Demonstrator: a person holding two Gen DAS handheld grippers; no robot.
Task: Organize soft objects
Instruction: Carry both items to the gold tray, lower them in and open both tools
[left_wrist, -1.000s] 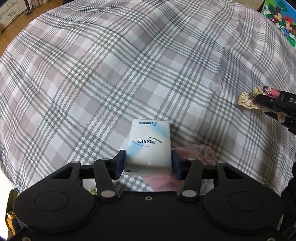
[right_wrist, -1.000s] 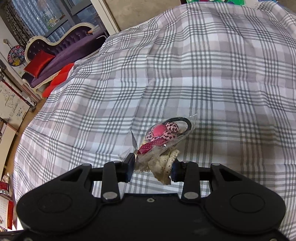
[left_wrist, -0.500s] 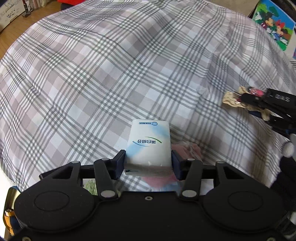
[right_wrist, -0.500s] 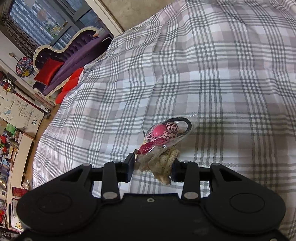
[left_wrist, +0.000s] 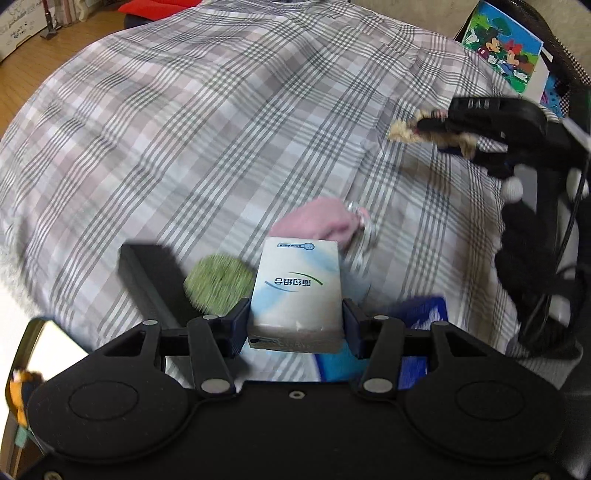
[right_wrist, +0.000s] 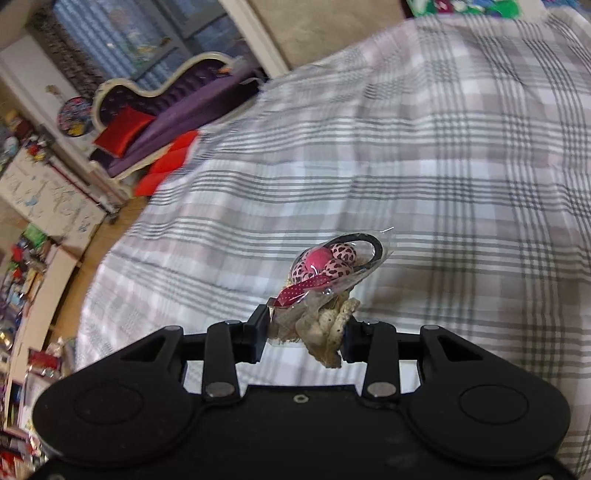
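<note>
A: What takes up most of the view?

B: A plaid bedsheet (left_wrist: 207, 140) in grey, white and dusty pink, covering the bed in both wrist views (right_wrist: 461, 166). Past its far edge, the right wrist view shows a purple chaise sofa (right_wrist: 166, 110) with a red cushion (right_wrist: 123, 131).

A: And lying on the sheet?

B: In the left wrist view, a black box (left_wrist: 151, 273) sits at the left, blurred. Just beside it is a fuzzy green round pad (left_wrist: 218, 280), and behind the pack is a pink soft cloth (left_wrist: 321, 219) with something clear and shiny at its right edge. A blue item (left_wrist: 424, 314) shows at lower right; I cannot tell what it is. A Mickey Mouse picture (left_wrist: 502, 48) stands past the top right corner of the bed.

A: The left gripper?

B: The left gripper (left_wrist: 295, 325) is clamped on a tissue pack (left_wrist: 297, 288), white and pale blue with printed characters, held above the sheet with one finger pressed on each side.

A: The right one?

B: The right gripper (right_wrist: 304, 338) pinches a clear bag of hair accessories (right_wrist: 325, 284): cream lace between the fingers, a pink ball, leopard-print pieces and a black elastic loop sticking forward. From the left wrist view it (left_wrist: 476, 125) is raised at the upper right, well apart from the tissue pack, lace (left_wrist: 402, 129) poking out.
</note>
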